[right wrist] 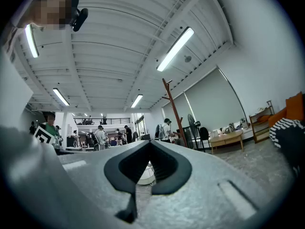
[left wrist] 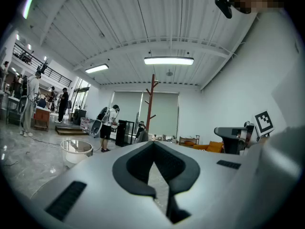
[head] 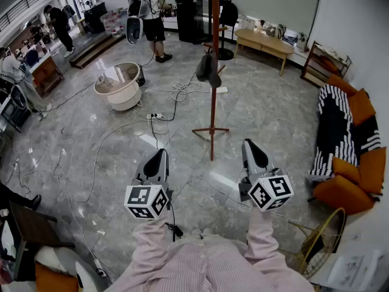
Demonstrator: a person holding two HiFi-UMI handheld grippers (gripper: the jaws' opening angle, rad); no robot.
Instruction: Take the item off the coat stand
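The red-brown coat stand (head: 213, 72) rises from the grey floor some way ahead of me, its feet spread at the base. A dark grey item (head: 208, 70), shaped like a hat or small bag, hangs on a low peg on the stand's left side. My left gripper (head: 159, 155) and right gripper (head: 251, 146) are held side by side well short of the stand, both shut and empty. The left gripper view shows the stand (left wrist: 151, 104) far beyond the shut left gripper (left wrist: 153, 143). In the right gripper view the stand (right wrist: 173, 111) leans above the shut right gripper (right wrist: 149, 142).
Cables (head: 109, 139) trail over the floor, with a power strip (head: 156, 115) left of the stand. A white round tub (head: 120, 85) sits further left. An orange sofa with a striped blanket (head: 337, 126) lines the right wall. A wire basket (head: 320, 242) stands near right. People work at the back.
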